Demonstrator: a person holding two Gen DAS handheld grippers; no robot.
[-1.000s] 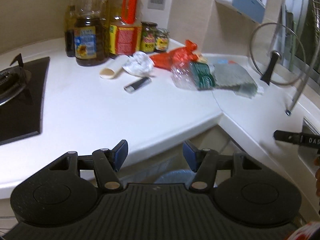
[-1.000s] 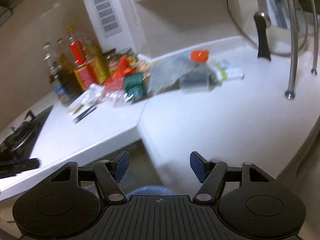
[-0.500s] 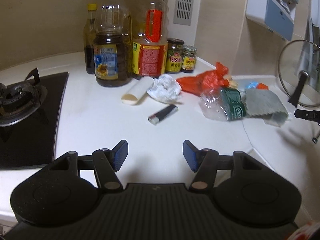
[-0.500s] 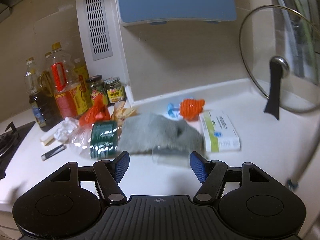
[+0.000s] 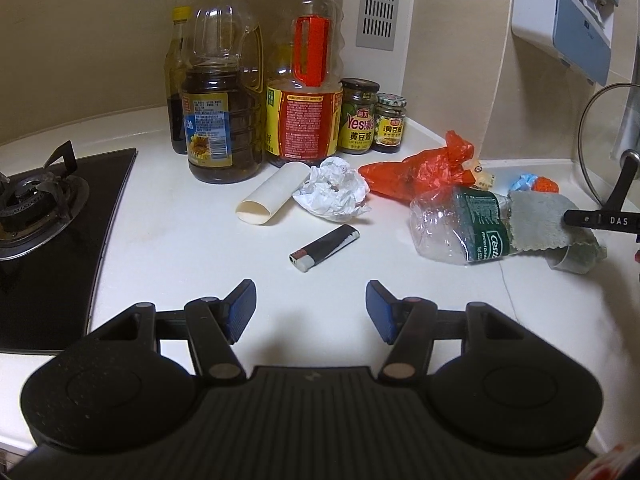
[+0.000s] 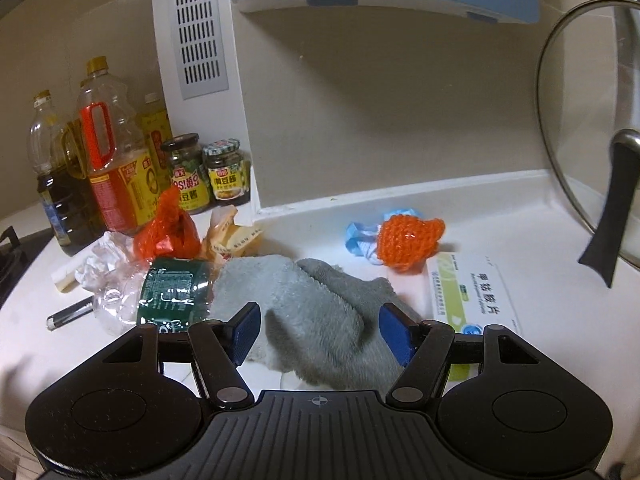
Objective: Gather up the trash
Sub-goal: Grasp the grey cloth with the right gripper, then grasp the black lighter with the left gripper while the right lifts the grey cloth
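Note:
My left gripper (image 5: 311, 307) is open and empty above the white counter, just short of a black lighter (image 5: 324, 249). Beyond it lie a cardboard tube (image 5: 272, 194), crumpled white paper (image 5: 333, 191), a red plastic bag (image 5: 420, 170) and a crushed clear bottle with a green label (image 5: 460, 224). My right gripper (image 6: 320, 330) is open and empty over a grey cloth (image 6: 312, 304). The crushed bottle (image 6: 160, 292), red bag (image 6: 168, 232), an orange net (image 6: 408, 240), a blue wrapper (image 6: 360, 238) and a white-green box (image 6: 472, 296) lie around it.
Oil bottles (image 5: 218, 112) and sauce jars (image 5: 358, 122) stand at the back wall. A gas hob (image 5: 36, 216) is on the left. A glass pot lid (image 6: 592, 152) leans at the right. The right gripper's finger (image 5: 600, 221) shows at the left view's right edge.
Both grippers moved in from the counter's edge and over the counter. The left one has closed on the lighter; the right one has come down over the grey cloth. Both stayed open.

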